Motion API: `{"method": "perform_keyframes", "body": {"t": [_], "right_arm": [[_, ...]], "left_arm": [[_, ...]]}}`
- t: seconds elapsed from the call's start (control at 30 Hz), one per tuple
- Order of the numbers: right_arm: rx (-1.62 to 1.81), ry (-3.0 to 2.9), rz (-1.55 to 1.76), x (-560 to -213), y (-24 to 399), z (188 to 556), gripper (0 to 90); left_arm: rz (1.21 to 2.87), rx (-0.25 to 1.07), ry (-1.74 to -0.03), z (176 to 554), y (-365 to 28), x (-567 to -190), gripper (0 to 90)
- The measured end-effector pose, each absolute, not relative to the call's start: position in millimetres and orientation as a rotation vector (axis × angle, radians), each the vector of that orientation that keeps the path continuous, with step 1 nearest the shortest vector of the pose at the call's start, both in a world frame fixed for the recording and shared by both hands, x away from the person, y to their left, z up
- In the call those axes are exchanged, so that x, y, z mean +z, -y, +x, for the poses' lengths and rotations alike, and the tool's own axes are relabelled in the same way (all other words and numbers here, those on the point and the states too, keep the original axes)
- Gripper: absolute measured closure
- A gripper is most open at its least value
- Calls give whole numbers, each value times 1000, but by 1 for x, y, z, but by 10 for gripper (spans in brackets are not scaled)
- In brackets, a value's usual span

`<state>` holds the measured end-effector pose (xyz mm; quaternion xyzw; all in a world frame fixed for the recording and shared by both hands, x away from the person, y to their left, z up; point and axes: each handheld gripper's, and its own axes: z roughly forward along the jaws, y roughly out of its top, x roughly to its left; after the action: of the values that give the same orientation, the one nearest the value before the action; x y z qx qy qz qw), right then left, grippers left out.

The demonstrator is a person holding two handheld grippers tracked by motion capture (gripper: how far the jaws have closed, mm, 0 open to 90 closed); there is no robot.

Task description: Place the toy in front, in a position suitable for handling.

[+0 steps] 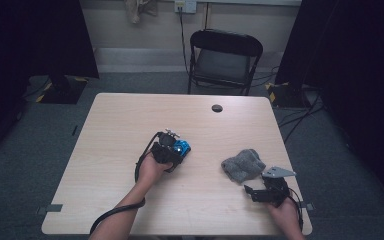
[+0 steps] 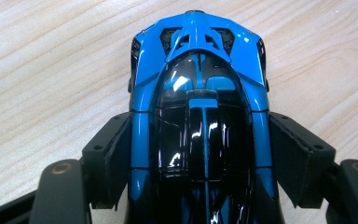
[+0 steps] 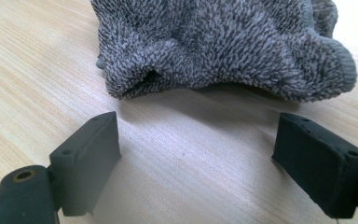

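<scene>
Glossy blue-and-black toy car (image 2: 200,116) upright on the table, crumpled grey towel (image 1: 243,164) well apart

Blue toy car (image 2: 200,116) rear cut off by bottom edge; grey cloth (image 3: 223,46) top cut off.

toy car (image 2: 200,116): bright blue body, glossy black roof with blue stripe | towel (image 3: 223,46): grey, looped pile | table (image 1: 130,125): pale wood grain | jaws: black
</scene>
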<state>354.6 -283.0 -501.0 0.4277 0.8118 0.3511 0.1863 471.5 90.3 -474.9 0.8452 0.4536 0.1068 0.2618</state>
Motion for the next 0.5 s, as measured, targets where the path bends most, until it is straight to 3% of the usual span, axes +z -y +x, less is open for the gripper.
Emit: {"method": "perform_keyframes", "body": {"t": [0.5], "right_arm": [[988, -2286, 1204, -501, 283, 355, 137]], "left_arm": [[2294, 314, -1222, 469, -89, -476, 275]]}}
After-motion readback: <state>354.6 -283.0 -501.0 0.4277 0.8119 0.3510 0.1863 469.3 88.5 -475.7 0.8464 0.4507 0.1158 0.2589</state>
